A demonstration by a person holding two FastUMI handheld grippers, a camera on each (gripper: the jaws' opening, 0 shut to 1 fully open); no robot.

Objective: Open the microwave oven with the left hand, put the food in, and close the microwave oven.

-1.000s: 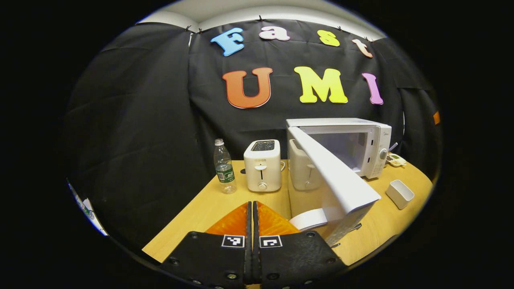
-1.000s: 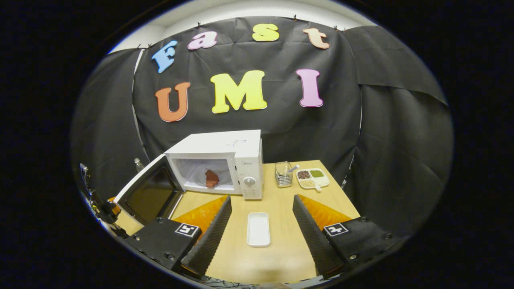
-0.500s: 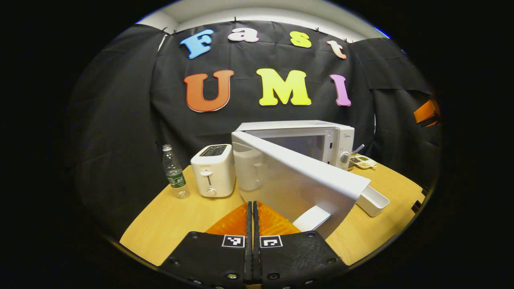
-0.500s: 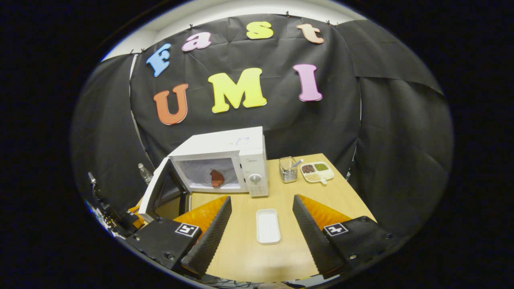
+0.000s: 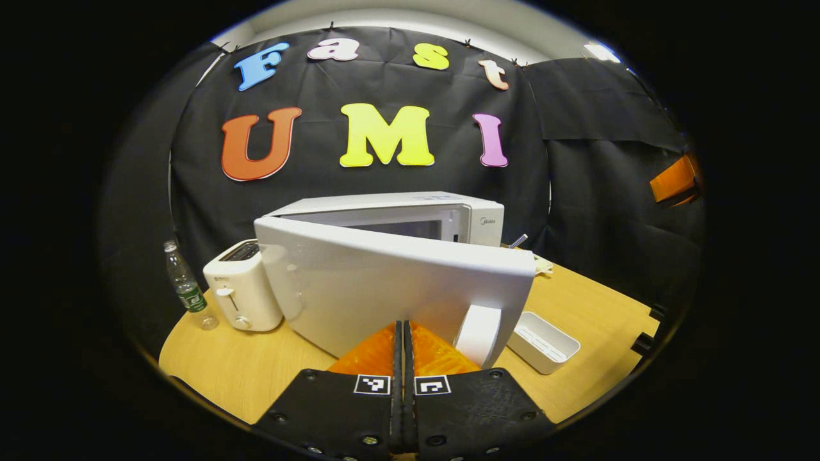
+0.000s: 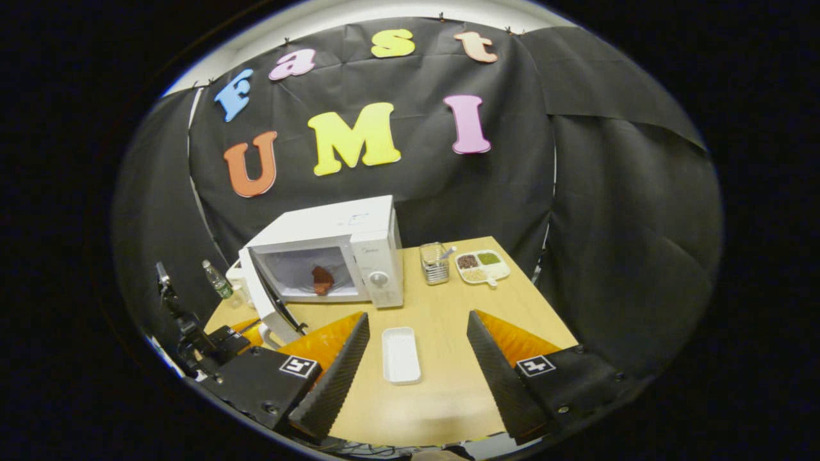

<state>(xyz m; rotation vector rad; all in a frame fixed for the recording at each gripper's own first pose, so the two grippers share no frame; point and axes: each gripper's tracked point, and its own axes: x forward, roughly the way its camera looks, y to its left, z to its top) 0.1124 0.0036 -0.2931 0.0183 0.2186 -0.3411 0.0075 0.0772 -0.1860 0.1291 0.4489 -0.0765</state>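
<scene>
Microwave door (image 5: 384,288) half-swung, rigid, light on its hinge; push the flat panel beside its handle (image 5: 477,333). Food (image 6: 321,279) sits inside microwave (image 6: 333,253). Left gripper (image 5: 402,346) pinched empty, probably touching door. Right gripper (image 6: 416,346) wide, empty.

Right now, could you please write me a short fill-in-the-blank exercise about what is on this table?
1. The brown food lies inside the ____.
2. The microwave door is partly ____.
3. The white toaster stands between the microwave and the water ____.
4. The right tool is open above the white ____.

Missing words: microwave; open; bottle; tray
</scene>
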